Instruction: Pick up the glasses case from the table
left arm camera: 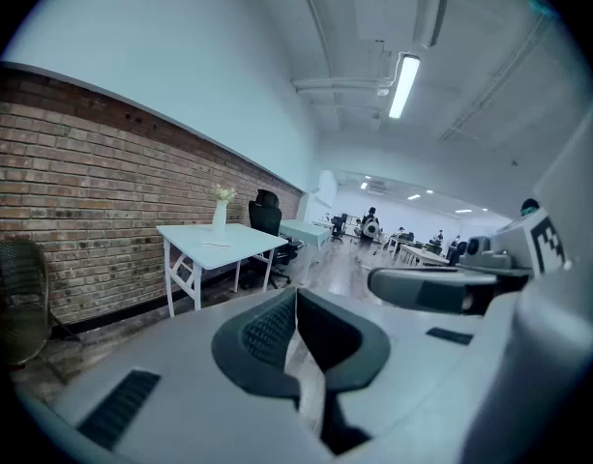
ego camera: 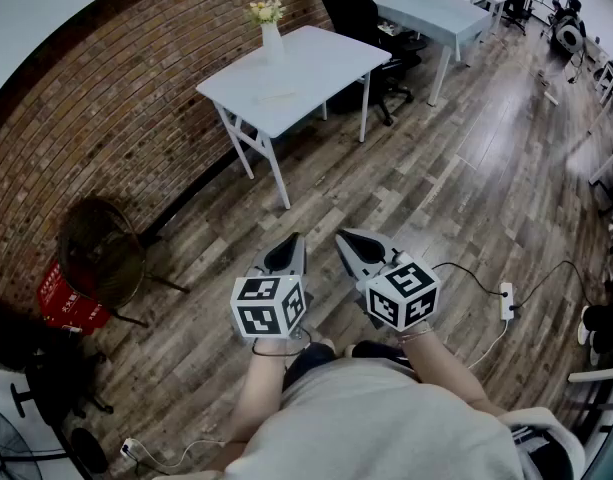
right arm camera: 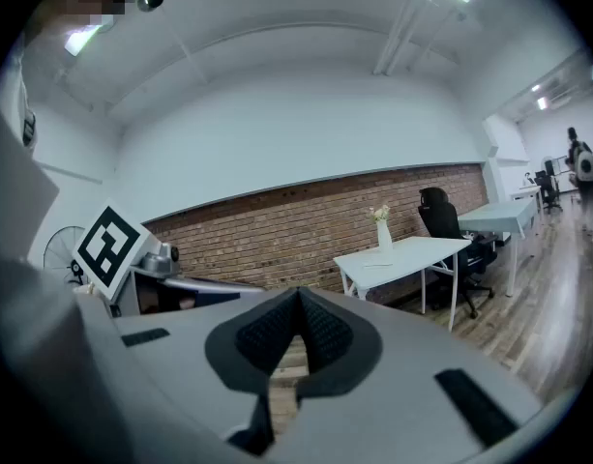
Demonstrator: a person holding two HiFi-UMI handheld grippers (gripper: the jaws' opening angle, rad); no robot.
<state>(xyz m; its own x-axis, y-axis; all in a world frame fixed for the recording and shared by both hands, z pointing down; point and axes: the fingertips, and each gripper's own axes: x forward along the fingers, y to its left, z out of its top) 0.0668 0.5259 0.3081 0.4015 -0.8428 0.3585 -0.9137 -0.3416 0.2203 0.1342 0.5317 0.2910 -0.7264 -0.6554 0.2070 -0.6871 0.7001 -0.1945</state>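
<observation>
A: So why are both grippers parked low over the floorboards?

B: I'd say the reach hasn't begun. The left gripper (ego camera: 289, 251) and right gripper (ego camera: 352, 243) sit side by side, each with its 2 jaws pressed together on nothing. Both are aimed toward the white table (ego camera: 326, 53), which stands well apart from them.

A: And the glasses case (ego camera: 279, 96)?

B: Probably that pale flat thing on the tabletop, though it's too small to be sure.

A: Any containers?

B: Only 1, a white vase (ego camera: 273, 42) near the table's wall-side edge, holding flowers (ego camera: 266, 11).
</observation>
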